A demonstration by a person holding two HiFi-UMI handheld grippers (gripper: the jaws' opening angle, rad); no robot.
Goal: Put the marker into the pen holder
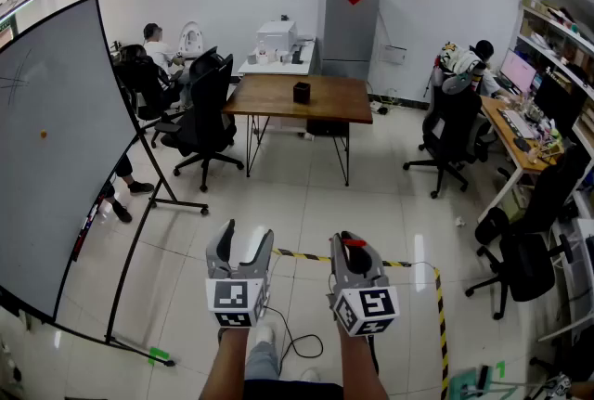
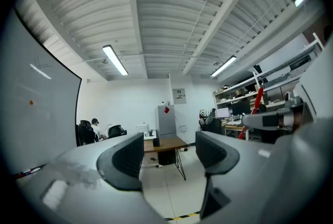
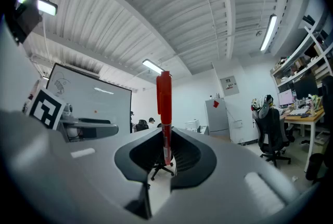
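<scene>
Chair (image 1: pixel 209 103) beside table (image 1: pixel 269 97) with pen holder (image 1: pixel 302 92)

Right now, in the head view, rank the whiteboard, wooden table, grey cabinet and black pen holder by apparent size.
1. whiteboard, though it stands nearest the camera
2. wooden table and grey cabinet: too alike to rank
3. black pen holder

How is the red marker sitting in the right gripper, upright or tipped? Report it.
Upright: the red marker stands vertical, pinched between the shut jaws of the right gripper.
</scene>
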